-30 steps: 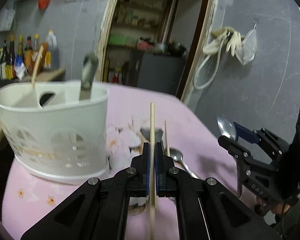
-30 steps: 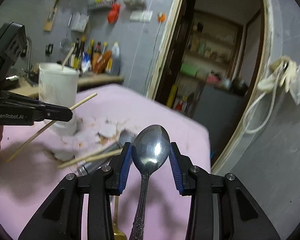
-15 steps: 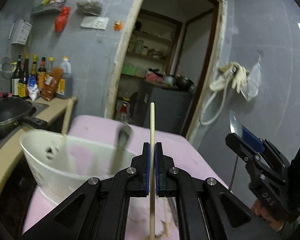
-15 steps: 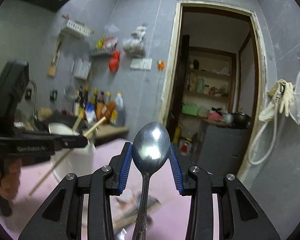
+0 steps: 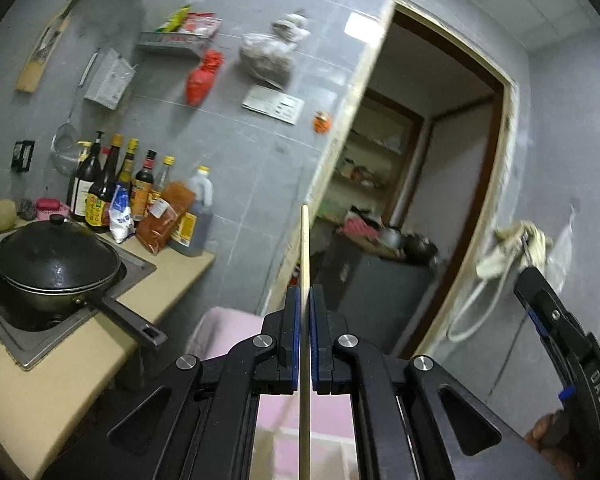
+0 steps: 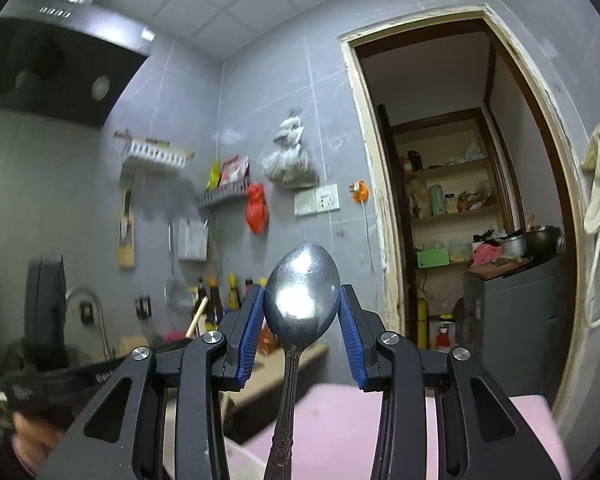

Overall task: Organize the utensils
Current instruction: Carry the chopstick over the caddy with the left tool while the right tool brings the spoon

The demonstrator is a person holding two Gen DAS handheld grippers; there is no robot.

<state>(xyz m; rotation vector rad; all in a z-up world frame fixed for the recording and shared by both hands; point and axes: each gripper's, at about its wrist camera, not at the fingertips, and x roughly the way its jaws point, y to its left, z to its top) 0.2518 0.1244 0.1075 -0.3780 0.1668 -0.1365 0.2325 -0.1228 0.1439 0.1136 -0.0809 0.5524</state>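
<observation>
Transport step: your left gripper (image 5: 305, 328) clamps a thin wooden chopstick (image 5: 305, 264) pointing 12 o'clock; your right gripper (image 6: 302, 320) grips a shiny steel spoon (image 6: 302, 300) by its bowl. The holder is probably below — lower both handles-down.

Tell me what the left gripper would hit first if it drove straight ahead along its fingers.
Probably nothing close: the left gripper, shut on the chopstick, aims over the pink table toward the doorframe. That looks like the first thing in line, though depth is unclear.
</observation>
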